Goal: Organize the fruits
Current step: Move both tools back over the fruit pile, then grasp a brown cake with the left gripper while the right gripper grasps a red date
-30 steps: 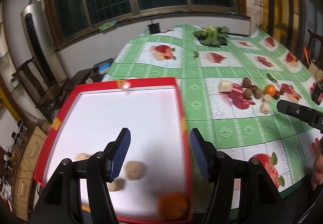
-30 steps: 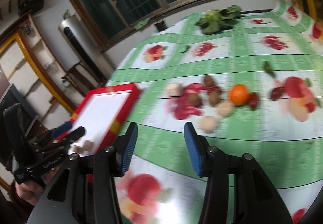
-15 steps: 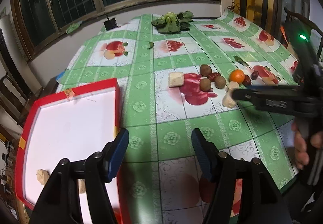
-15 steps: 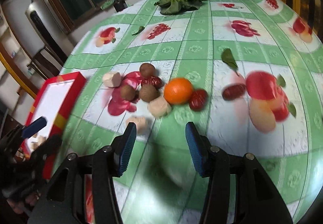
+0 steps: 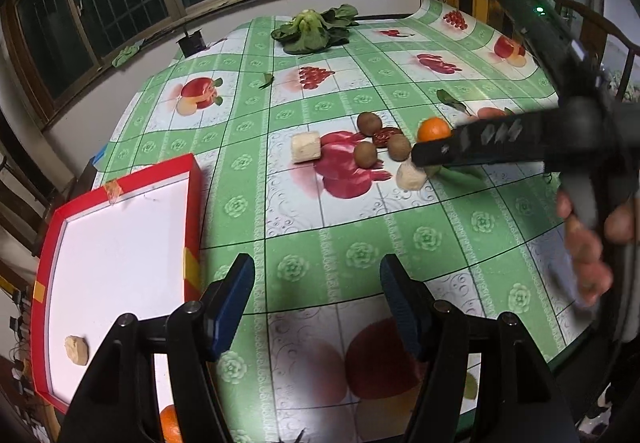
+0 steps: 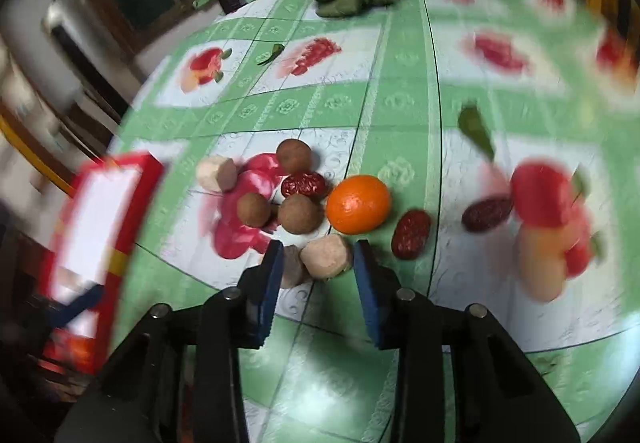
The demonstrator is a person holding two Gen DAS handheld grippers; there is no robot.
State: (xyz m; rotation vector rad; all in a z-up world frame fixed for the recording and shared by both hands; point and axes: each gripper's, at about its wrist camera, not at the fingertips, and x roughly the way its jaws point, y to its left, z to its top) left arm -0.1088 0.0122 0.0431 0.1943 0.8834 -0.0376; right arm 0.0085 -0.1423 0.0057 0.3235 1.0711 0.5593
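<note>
A pile of fruit lies mid-table: an orange [image 6: 358,203], three brown round fruits [image 6: 300,213], red dates [image 6: 411,233] and pale chunks. My right gripper [image 6: 320,271] is low over the pile. Its jaws are closing, with a pale chunk [image 6: 324,257] between the blue pads, and a gap still shows on the left side. My left gripper [image 5: 316,299] hangs open over bare tablecloth beside the red tray [image 5: 192,179], with nothing between its fingers. The tray holds a pale piece [image 5: 76,349] and an orange [image 5: 170,423]. The right gripper [image 5: 480,147] reaches in from the right, held by a hand [image 5: 588,239].
A bunch of leafy greens [image 5: 314,29] lies at the far end of the green fruit-print tablecloth [image 5: 360,255]. A loose leaf [image 6: 474,125] lies right of the pile. A small dark box [image 5: 192,41] sits near the far edge. Chairs stand beyond the table's left side.
The left view swung from over the tray to the cloth right of it. The right gripper moved in close to the fruit pile and its jaws narrowed around the pale chunk.
</note>
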